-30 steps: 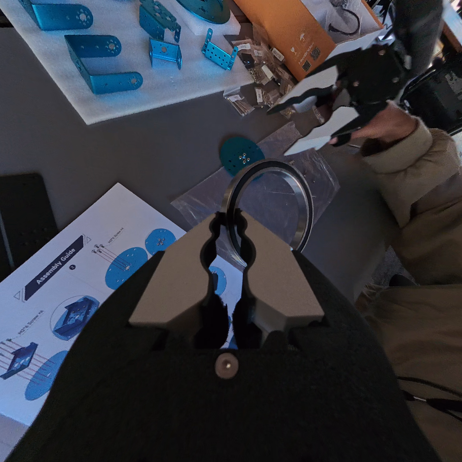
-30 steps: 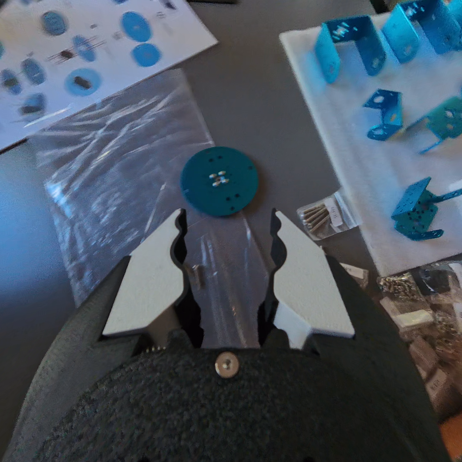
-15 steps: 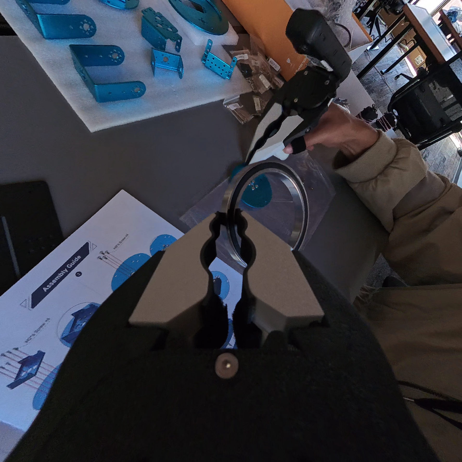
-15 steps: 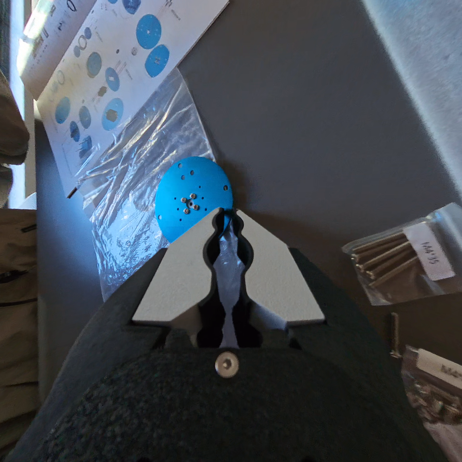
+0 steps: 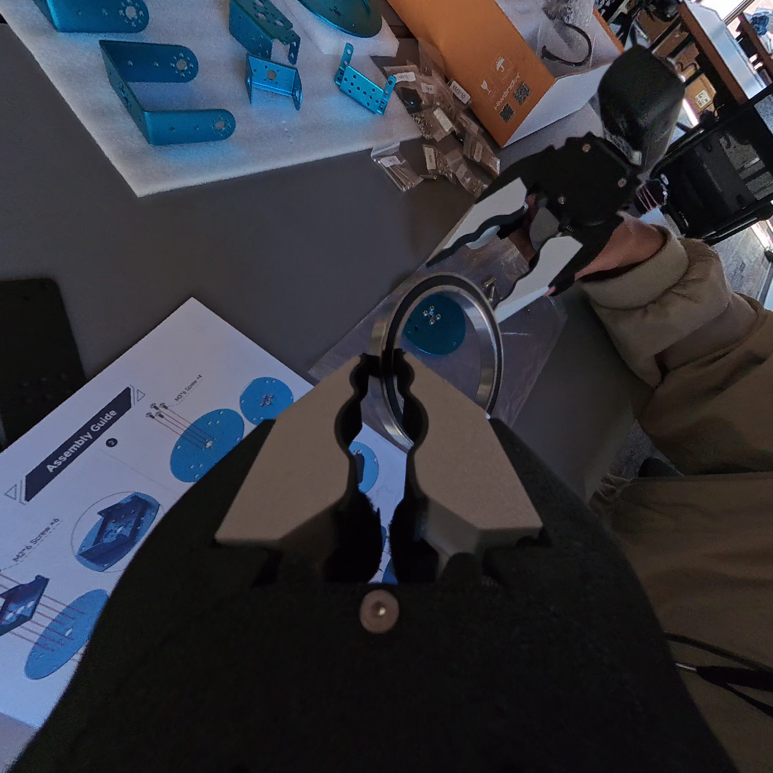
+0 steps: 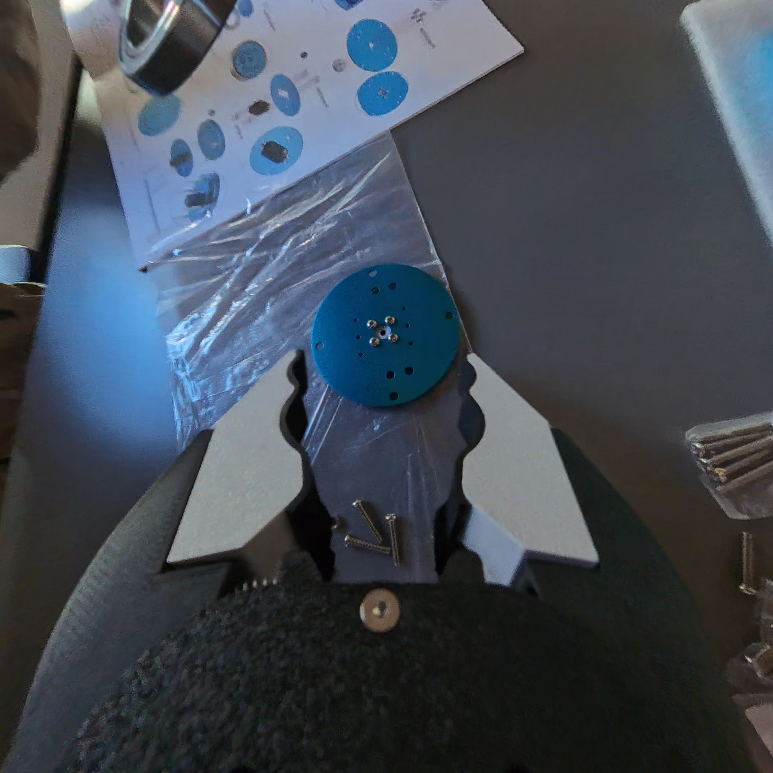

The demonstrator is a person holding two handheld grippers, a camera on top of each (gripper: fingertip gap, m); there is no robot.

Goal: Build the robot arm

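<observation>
Broadly, we are looking down on a grey surface [image 5: 234, 234] carrying a robot kit. At its far side a white foam sheet [image 5: 259, 138] is bearing several blue metal brackets [image 5: 167, 100], and beside it an orange box [image 5: 481, 62] is standing with small bags of fasteners [image 5: 443, 138] heaped just in front of it. Nearer to us a printed instruction sheet [image 5: 125, 460] is lying flat, its corner touching a clear plastic bag [image 6: 259, 284] spread on the surface.

We are holding the left gripper [image 5: 387, 368] with its jaws closed on the near rim of a metal ring [image 5: 485, 347], which is standing tilted above the bag. Through the ring's opening we are seeing the blue disc [image 6: 385, 334], a round perforated plate with four small screws at its centre, lying flat on the bag.

We are holding the right gripper [image 6: 385, 368] above the bag with its jaws spread wide and gripping nothing; the near edge of the disc is lying between its fingertips in the right wrist view. Three loose screws [image 6: 376, 535] are resting on the bag between the jaws, closer to the gripper body. In the left wrist view a hand [image 5: 627, 247] in a beige sleeve [image 5: 686, 318] is gripping that tool.
</observation>
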